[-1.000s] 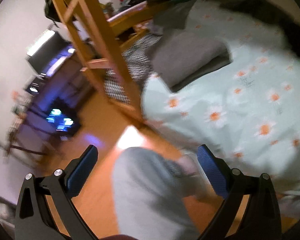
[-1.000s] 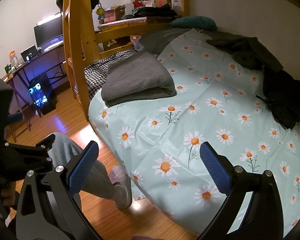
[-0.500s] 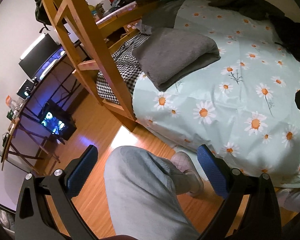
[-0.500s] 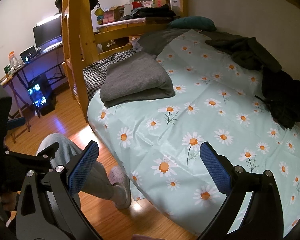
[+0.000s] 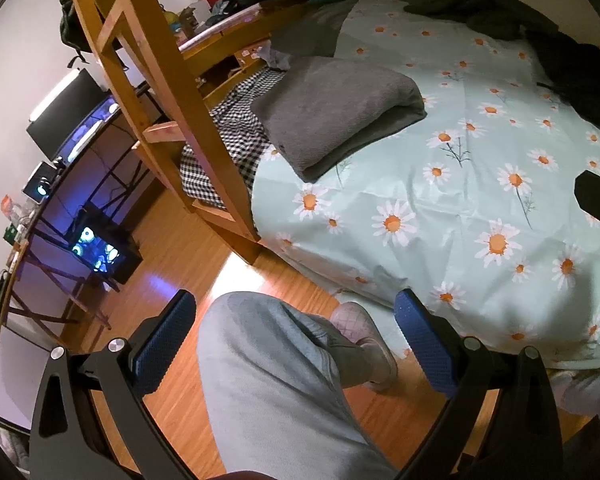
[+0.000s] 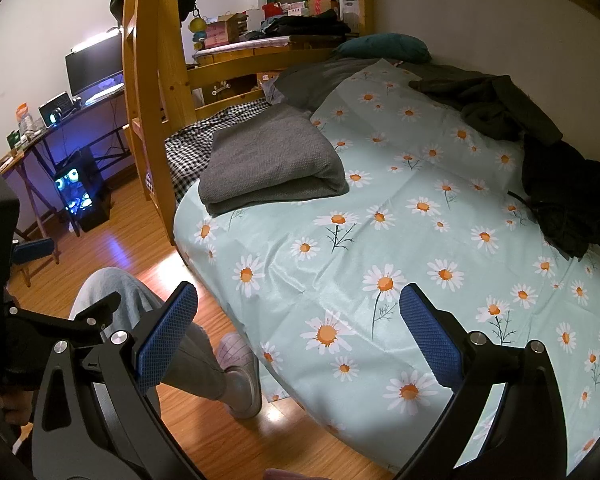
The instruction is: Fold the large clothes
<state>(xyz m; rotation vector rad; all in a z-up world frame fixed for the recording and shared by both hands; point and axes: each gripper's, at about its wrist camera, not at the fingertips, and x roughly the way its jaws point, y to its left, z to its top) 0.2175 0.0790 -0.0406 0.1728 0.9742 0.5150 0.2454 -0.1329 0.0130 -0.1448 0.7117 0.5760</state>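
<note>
A folded grey garment (image 5: 336, 114) (image 6: 270, 160) lies on the near left part of the bed, on a daisy-print sheet (image 5: 480, 184) (image 6: 400, 240). Unfolded dark clothes (image 6: 540, 152) (image 5: 564, 60) are heaped along the far right side by the wall. My left gripper (image 5: 294, 340) is open and empty, held over the floor and my leg, short of the bed. My right gripper (image 6: 298, 324) is open and empty, held above the bed's near edge.
A wooden bunk ladder (image 5: 172, 92) (image 6: 152, 100) stands at the bed's left edge. A desk with a monitor (image 6: 92, 64) and a lit computer case (image 6: 78, 192) is to the left. My grey-trousered leg (image 5: 276, 392) and slipper (image 6: 240, 372) are on the wood floor.
The left gripper has swung right and steadied, so more of the bed now shows in its view. The right gripper has barely moved. Both stay open and empty.
</note>
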